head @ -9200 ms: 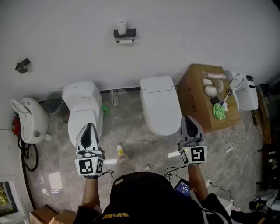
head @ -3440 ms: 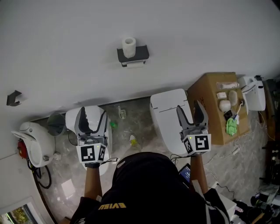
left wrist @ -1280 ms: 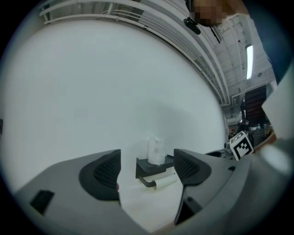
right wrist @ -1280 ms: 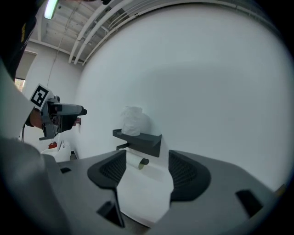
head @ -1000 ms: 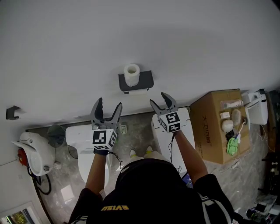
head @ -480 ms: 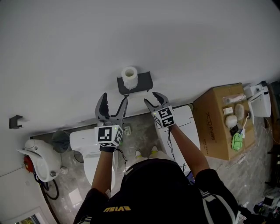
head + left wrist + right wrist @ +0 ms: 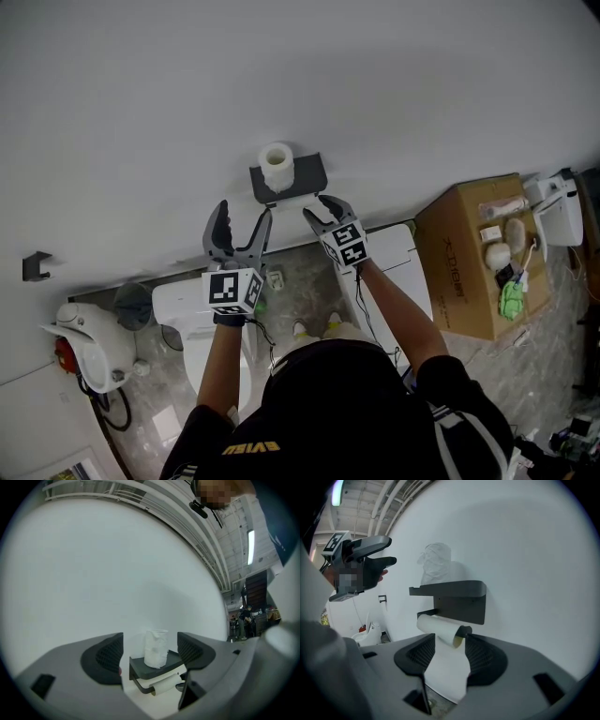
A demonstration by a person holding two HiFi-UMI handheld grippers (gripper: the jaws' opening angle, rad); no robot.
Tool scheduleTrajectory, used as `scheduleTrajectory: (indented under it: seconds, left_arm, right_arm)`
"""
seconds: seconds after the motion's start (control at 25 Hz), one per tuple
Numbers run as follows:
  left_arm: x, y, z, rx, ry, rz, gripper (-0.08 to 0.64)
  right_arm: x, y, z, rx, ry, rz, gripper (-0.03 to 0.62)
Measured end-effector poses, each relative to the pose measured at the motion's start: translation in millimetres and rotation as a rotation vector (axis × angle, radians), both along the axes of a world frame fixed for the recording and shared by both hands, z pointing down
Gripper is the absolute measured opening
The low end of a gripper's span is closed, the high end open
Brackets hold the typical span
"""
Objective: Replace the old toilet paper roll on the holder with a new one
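A person [image 7: 328, 412] in a dark top holds both tools up toward the wall. The left hand-held gripper [image 7: 242, 223] has its jaws wide apart and empty. In its own view the new toilet paper roll [image 7: 155, 648] is framed between them but well ahead and untouched. The right hand-held gripper [image 7: 319, 208] is also spread open and clamps nothing. It sits just below the holder [image 7: 307, 172]. In its view the open end of the old roll [image 7: 440, 629] and the hanging sheet [image 7: 447, 667] lie in the gap between the jaws; whether anything touches cannot be told.

The old roll is thin and hangs under the holder's dark shelf. The new toilet paper roll stands upright on top of that shelf, in a crinkled clear wrap. The holder is fixed to the white wall [image 7: 281, 75].

Down on the floor, a white toilet [image 7: 183, 305] stands under the left arm and a second toilet [image 7: 398, 246] beside the right. A cardboard box [image 7: 459, 272] with small items on top is further right.
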State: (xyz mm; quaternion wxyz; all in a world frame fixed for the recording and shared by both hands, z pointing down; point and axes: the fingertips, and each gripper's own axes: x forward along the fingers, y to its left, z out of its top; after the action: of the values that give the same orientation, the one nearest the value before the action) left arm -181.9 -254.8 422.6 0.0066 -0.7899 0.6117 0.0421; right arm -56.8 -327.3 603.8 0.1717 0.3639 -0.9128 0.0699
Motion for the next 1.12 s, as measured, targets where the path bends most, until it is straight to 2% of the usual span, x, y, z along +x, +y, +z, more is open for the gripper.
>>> scheduleTrajectory:
  seconds: [0.2,0.6,1.12]
  left_arm:
    - [0.2,0.7,-1.0,0.000,-0.002,0.002,0.370]
    - [-1.1,0.1,-0.4,0.001,-0.002,0.000,0.370]
    - [-2.3,2.1,-3.3,0.007,-0.006,-0.007,0.370]
  right_arm:
    - [-0.8,-1.1,-1.7,0.015,0.007,0.004,0.120]
    - [0.7,-0.6,1.6,0.023,0.045,-0.035,0.046]
    - [-1.9,2.8,-1.7,0.034,0.081,-0.073,0.034]
